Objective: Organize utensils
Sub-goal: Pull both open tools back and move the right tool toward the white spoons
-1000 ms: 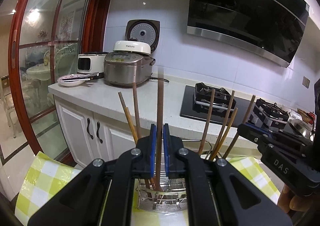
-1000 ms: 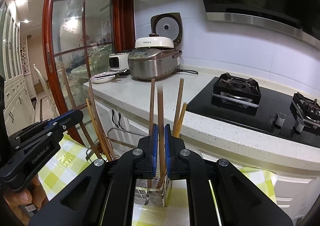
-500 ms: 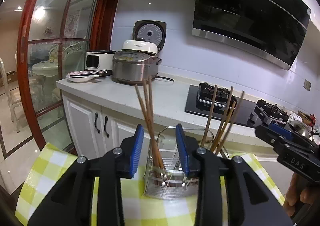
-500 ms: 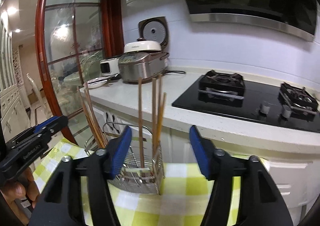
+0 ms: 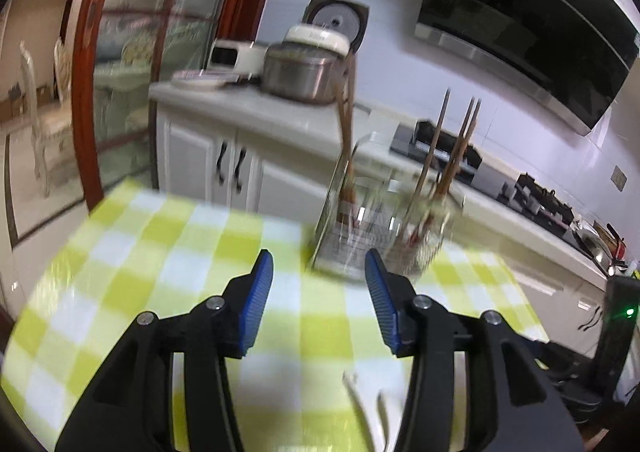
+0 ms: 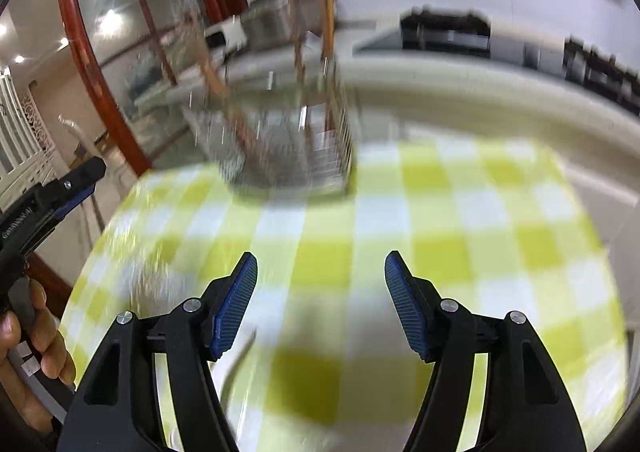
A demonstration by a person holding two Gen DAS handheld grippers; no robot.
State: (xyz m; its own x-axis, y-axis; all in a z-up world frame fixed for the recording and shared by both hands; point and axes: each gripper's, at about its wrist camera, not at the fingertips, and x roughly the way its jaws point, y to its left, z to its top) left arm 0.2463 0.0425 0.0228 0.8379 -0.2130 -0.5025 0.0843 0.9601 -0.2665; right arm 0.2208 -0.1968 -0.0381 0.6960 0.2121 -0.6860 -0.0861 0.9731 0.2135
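A wire utensil holder (image 5: 352, 244) stands on the yellow-green checked tablecloth (image 5: 168, 260), blurred in both views. Brown chopsticks stand in it in two bunches: left (image 5: 347, 123) and right (image 5: 452, 147). My left gripper (image 5: 318, 258) hovers over the cloth short of the holder, its jaws opening with nothing between them. My right gripper (image 6: 321, 256) also hangs above the cloth, jaws opening and empty, with the holder (image 6: 288, 147) ahead. A pale metal utensil (image 6: 240, 356) lies by its left finger; thin pale pieces (image 5: 360, 404) lie low in the left wrist view. The left gripper (image 6: 52, 199) shows at the left edge, held by a hand (image 6: 36, 336).
Behind the table runs a white kitchen counter (image 5: 248, 119) with a rice cooker (image 5: 304, 67), a black hob (image 5: 440, 151) and cabinets below. A red-framed glass door (image 5: 120, 63) stands at the left. A black device with a green light (image 5: 620, 316) sits at the right.
Both grippers let go of the chopsticks they were shut on, leaving them in the holder. Both opened wide, pulled back from the holder and sank toward the tablecloth.
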